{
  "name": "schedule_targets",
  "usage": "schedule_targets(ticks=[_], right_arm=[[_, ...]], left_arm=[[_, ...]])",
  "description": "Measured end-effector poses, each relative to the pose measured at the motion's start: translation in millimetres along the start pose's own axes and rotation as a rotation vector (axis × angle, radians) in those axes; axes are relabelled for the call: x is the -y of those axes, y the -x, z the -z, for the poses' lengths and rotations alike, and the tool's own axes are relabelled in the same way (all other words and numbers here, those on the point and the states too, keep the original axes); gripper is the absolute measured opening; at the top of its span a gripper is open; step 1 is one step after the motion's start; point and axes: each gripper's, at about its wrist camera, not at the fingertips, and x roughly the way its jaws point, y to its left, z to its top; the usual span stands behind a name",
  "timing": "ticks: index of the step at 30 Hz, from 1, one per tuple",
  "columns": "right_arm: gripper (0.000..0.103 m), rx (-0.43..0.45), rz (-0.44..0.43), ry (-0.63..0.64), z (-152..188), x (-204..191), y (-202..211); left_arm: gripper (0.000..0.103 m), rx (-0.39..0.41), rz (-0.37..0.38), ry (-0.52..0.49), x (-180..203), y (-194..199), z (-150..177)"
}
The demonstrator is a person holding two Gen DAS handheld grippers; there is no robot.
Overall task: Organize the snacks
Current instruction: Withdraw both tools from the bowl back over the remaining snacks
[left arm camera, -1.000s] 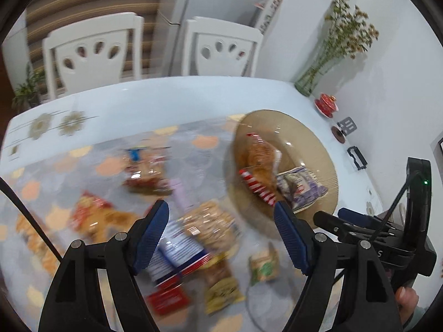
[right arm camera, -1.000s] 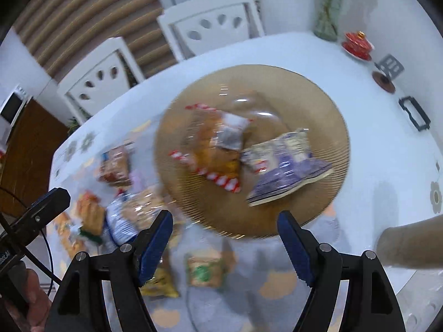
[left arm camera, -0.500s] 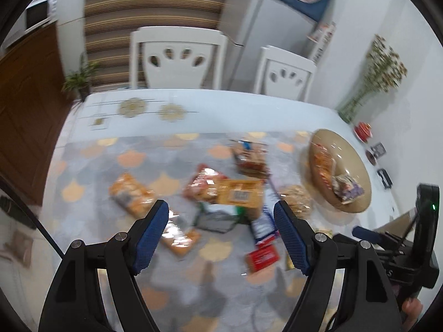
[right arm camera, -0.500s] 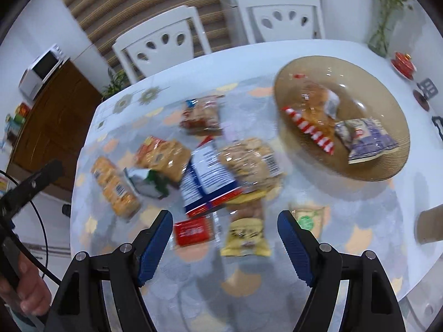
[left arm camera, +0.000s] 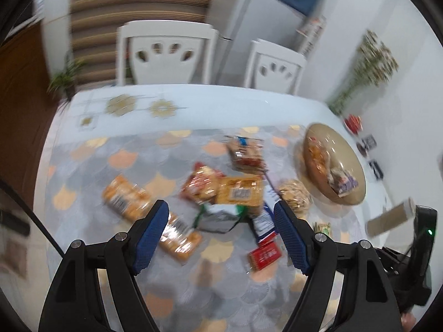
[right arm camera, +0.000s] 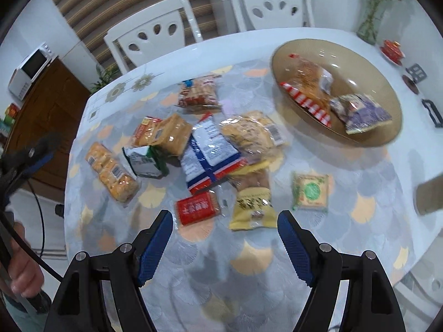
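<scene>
blurred snack packets [left arm camera: 238, 193], cardboard tube [right arm camera: 430, 196] cut off

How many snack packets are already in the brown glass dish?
2. An orange packet with a red-and-white striped edge lies in the middle of the brown glass dish; a purple packet lies at its near right side. Anything beneath them would be hidden.

Behind the table [right arm camera: 415, 160], 2 white chairs [right arm camera: 155, 36], each with 4 oval cutouts in the back. Striped wall covering [left arm camera: 138, 0] beyond, with a small green plant [left arm camera: 66, 74] at its foot. White microwave [right arm camera: 30, 72] on a dark wooden cabinet [right arm camera: 47, 105]. Glass vase of dried flowers [right arm camera: 372, 8] by the wall, a red lidded cup [right arm camera: 391, 48] near it. White fridge [left arm camera: 249, 33] under a blue cloth.
</scene>
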Motion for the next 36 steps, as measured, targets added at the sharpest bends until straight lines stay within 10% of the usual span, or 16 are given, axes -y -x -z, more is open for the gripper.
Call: schedule_targets(ticks=[10,19,27,36], right_arm=[[0.076,-0.014,0.13,-0.073,58,28,26],[0.076,-0.037,0.183,-0.215,84,65,35],[0.076,-0.017,0.158,-0.185,80,52,34],[0.076,0.008,0.028,-0.062,57,19,10]], left_arm=[[0.077,-0.094,0.186,-0.296,138,-89,-37],[0.077,-0.086,0.343,-0.314,218,-107,-29],[0.077,-0.05,0.275,-0.309,183,-89,-38],[0.077,0.075,-0.036,-0.092,23,-14,-34]])
